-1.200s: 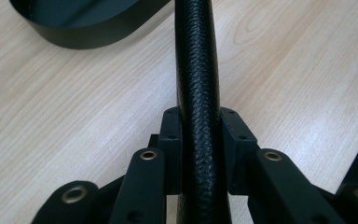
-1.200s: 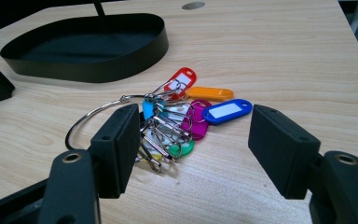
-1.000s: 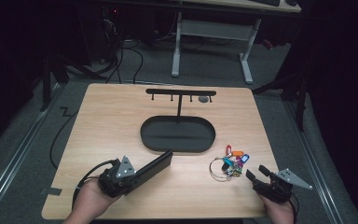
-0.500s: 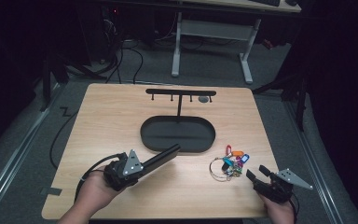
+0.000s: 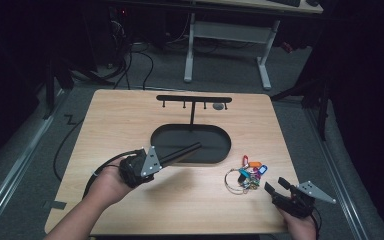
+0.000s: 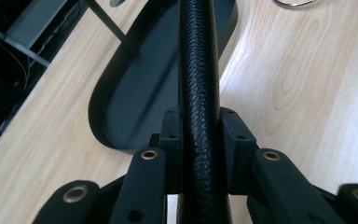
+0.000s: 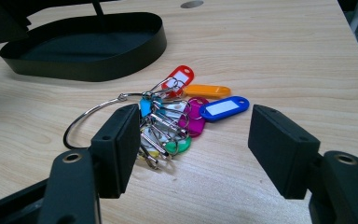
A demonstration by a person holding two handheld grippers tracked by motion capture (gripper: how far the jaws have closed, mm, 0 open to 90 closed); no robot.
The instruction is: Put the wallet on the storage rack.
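While the left gripper (image 5: 176,154) clamps a long black rod w/ a woven, leather-like skin (image 6: 199,93), its jaws sit closed tight on both sides of it, approx. mid-length in the left gripper view. From the high view the rod slants up and to the right, its far end over the near-left rim of the black oval tray (image 5: 220,157). My read: it's held by one end and angled so the free tip can be aimed at sth. farther off, prob. the tray or the stand, but can't tell which.

Right gripper (image 5: 275,189) sits at the near-right corner of the wooden table (image 5: 130,110), jaws spread wide w/ nothing between the pads (image 7: 116,144). They point at the bunch of keys (image 7: 177,116) just beyond them, not touching. Looks staged for a pickup: the opening is broad enough to straddle the cluster.

Keys lie flat on the table, right of the tray's near end, strung on a big wire ring (image 7: 88,116) w/ plastic tags: red, orange, blue, magenta, green, teal. Tags fan out to the right, ring loops left.

T-shaped black hook rack (image 5: 194,99) rises from the tray's far side; its pegs hang bare, likely where keys go.

Writing: tag label windows look blank white; no brand or text legible anywhere.
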